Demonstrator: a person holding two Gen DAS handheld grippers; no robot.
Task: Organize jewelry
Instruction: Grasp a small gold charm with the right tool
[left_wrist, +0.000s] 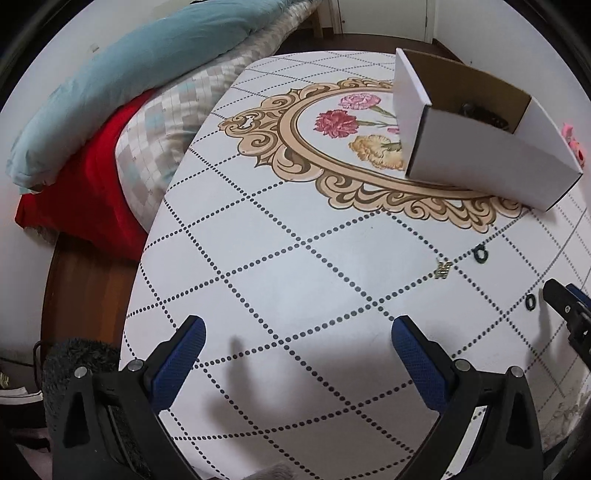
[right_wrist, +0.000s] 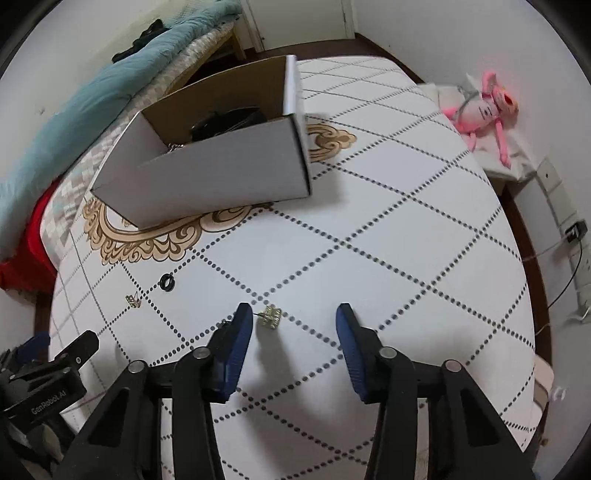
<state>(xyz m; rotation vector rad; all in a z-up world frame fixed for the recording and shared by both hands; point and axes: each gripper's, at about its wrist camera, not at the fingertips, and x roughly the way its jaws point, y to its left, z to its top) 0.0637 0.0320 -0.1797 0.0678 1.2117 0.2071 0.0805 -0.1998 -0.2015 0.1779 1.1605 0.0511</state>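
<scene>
Your right gripper hangs low over the table with its blue fingers spread wide and nothing between them but a small gold earring, which lies flat on the cloth just beside the tip of the left-hand finger, not clamped. Your left gripper is likewise spread wide and empty, hovering over a bare patch of the dotted white cloth. Further out on your left side, a black ring rests on a dotted line, and a second small gold piece lies near it, closer to the table edge. In the left wrist view you can see another small black ring just beside the tip of your right gripper. The white cardboard box stands open beyond them on the ornate floral medallion printed on the cloth, and it holds dark items that are too shadowed to name. A pink plush toy lies on a low white surface past the right edge of the table.
</scene>
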